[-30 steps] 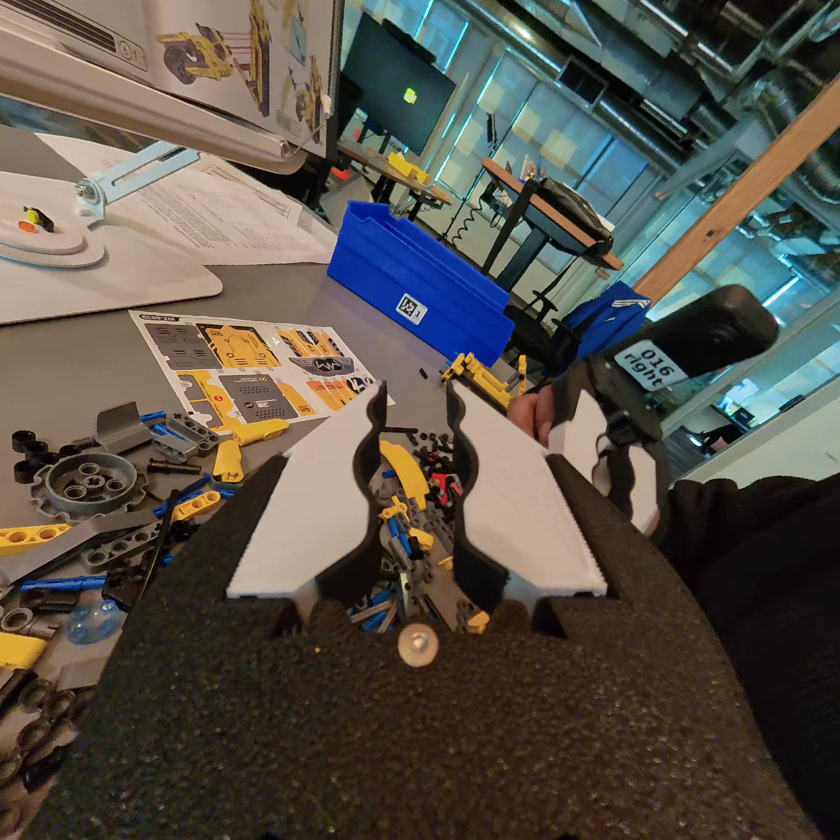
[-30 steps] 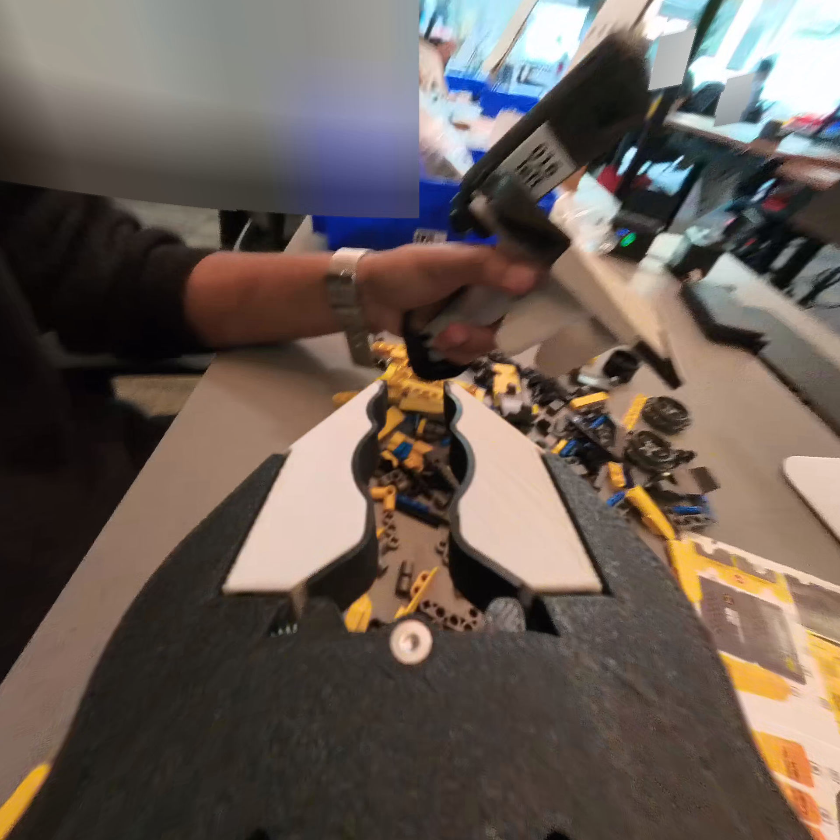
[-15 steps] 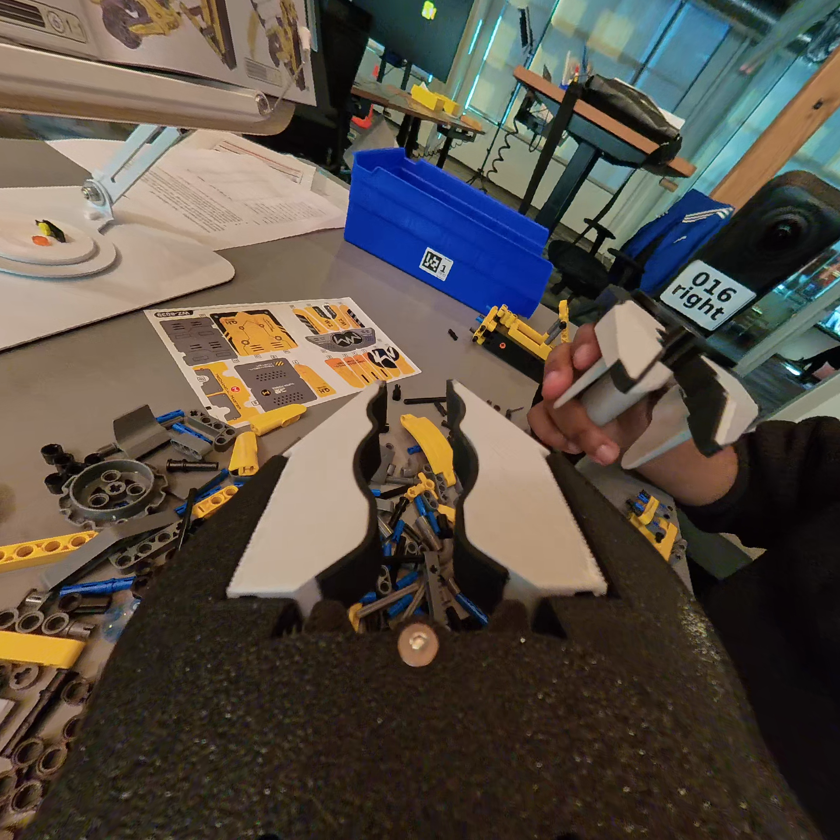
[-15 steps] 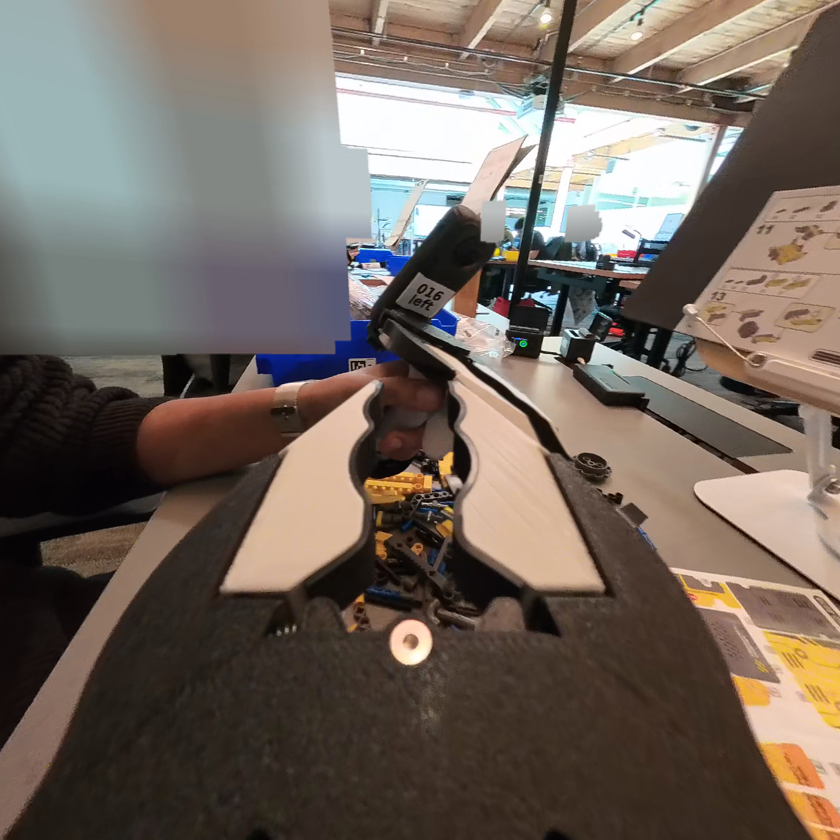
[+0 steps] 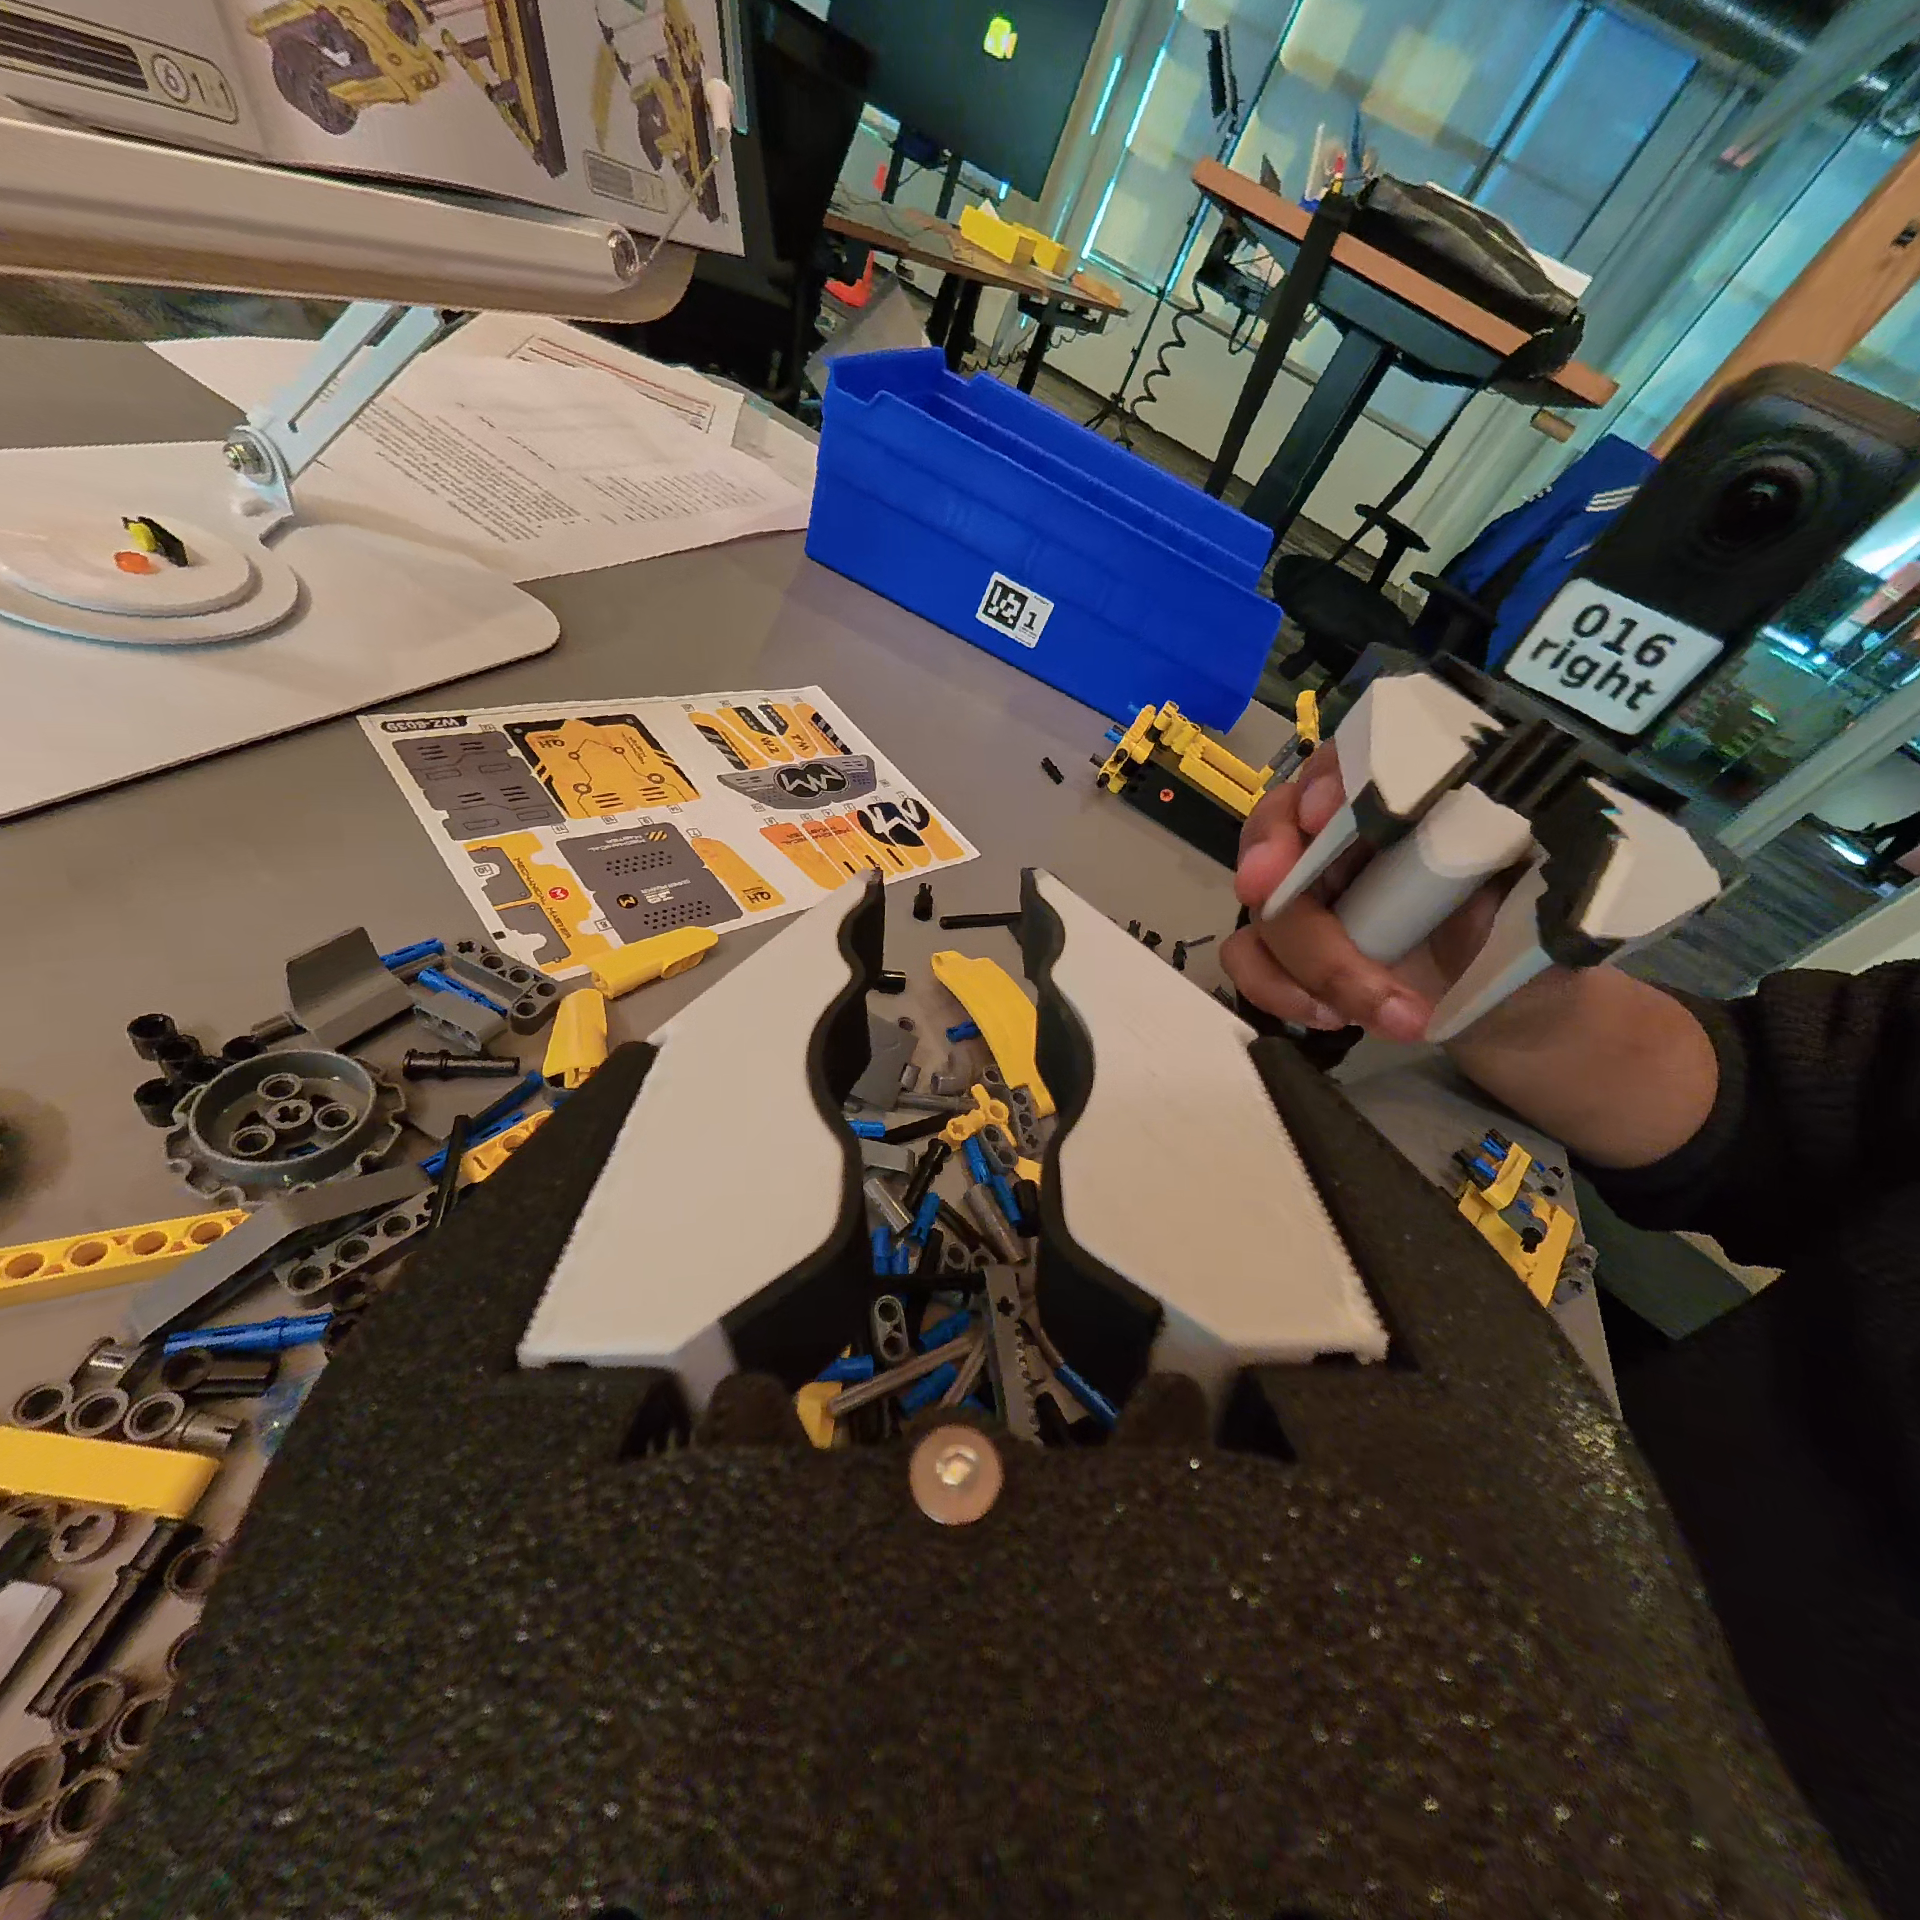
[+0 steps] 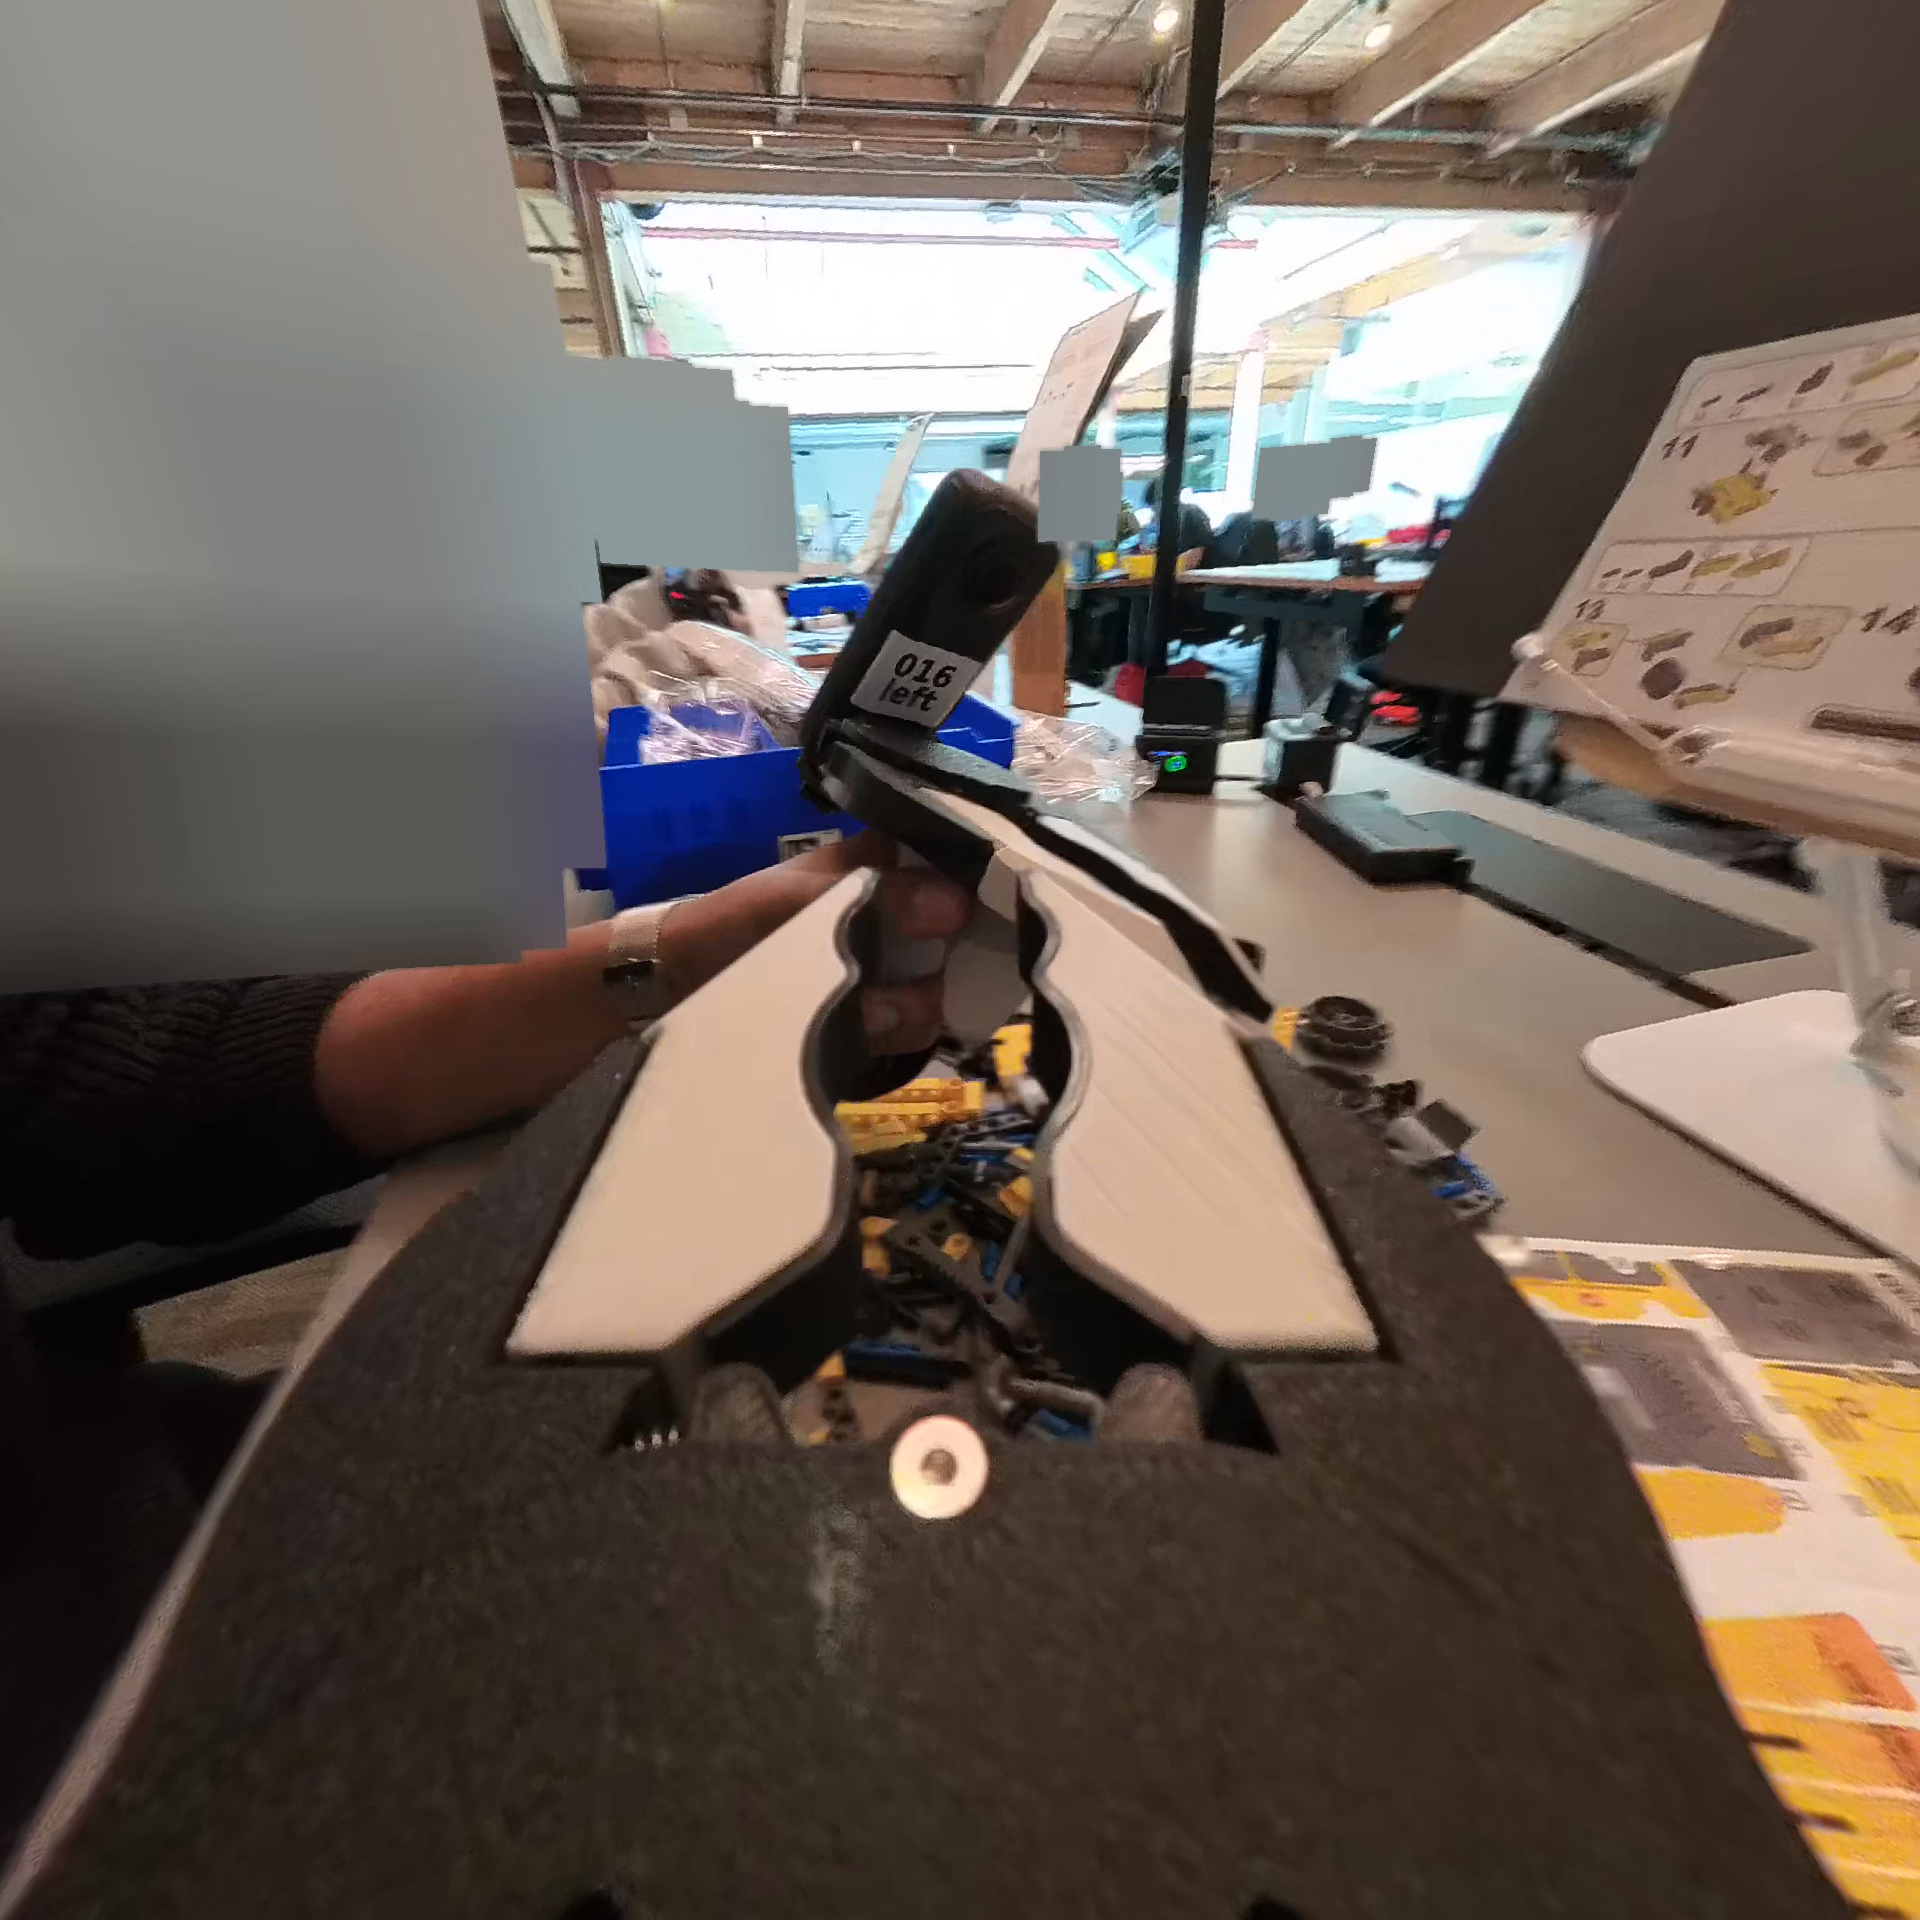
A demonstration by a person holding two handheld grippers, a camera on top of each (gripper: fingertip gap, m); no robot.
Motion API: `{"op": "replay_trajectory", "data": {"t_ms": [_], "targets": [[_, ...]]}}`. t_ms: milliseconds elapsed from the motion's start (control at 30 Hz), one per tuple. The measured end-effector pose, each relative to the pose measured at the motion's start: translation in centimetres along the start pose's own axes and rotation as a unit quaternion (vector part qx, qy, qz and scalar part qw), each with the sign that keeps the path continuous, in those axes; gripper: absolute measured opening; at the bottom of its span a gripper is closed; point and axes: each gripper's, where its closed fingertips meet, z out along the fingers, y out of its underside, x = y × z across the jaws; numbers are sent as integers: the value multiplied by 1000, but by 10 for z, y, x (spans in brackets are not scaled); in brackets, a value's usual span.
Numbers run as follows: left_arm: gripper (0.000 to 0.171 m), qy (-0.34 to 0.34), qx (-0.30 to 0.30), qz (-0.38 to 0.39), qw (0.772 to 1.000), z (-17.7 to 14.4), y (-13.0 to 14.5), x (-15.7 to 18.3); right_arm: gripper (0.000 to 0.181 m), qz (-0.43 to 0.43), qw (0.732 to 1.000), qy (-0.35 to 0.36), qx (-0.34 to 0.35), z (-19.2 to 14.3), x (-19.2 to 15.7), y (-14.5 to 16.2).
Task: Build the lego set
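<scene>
My left gripper [image 5: 951, 894] is open and empty, held low over a loose pile of small yellow, blue, grey and black building parts [image 5: 956, 1174] on the grey table [image 5: 260, 831]. My right gripper [image 6: 945, 894] is open and empty, raised above the same pile [image 6: 935, 1153]. The two grippers face each other. The right gripper [image 5: 1475, 862] shows in the left wrist view, held in a hand. The left gripper [image 6: 1039, 862] shows in the right wrist view, held in a hand with a wristwatch.
A sticker sheet [image 5: 665, 810] lies beyond the pile. A blue bin [image 5: 1039, 540] stands behind it, with a yellow part-built model [image 5: 1184, 758] beside it. A grey gear wheel [image 5: 281, 1122] lies at left. A white stand base [image 5: 208, 623] carries an instruction booklet [image 6: 1766, 540]. About 15 centimetres separates my left fingertips from the grey gear wheel [image 5: 281, 1122].
The right gripper has swung up from pointing down at the pile to level, facing the left gripper. The left gripper has tilted slightly and stays over the pile.
</scene>
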Motion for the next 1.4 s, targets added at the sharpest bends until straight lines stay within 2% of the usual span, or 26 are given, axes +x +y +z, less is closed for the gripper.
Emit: {"op": "replay_trajectory", "data": {"t_ms": [133,200,1400], "targets": [[25,-1,0,0,1000,1,1,0,26,87,995,-58,-3,0,-9,0],[25,-1,-1,2,1000,1,1,0,26,102,992,-71,-11,0,-11,3],[26,-6,-3,9,1000,3,2,0,26,43,997,-49,-42,3,-10,11]]}}
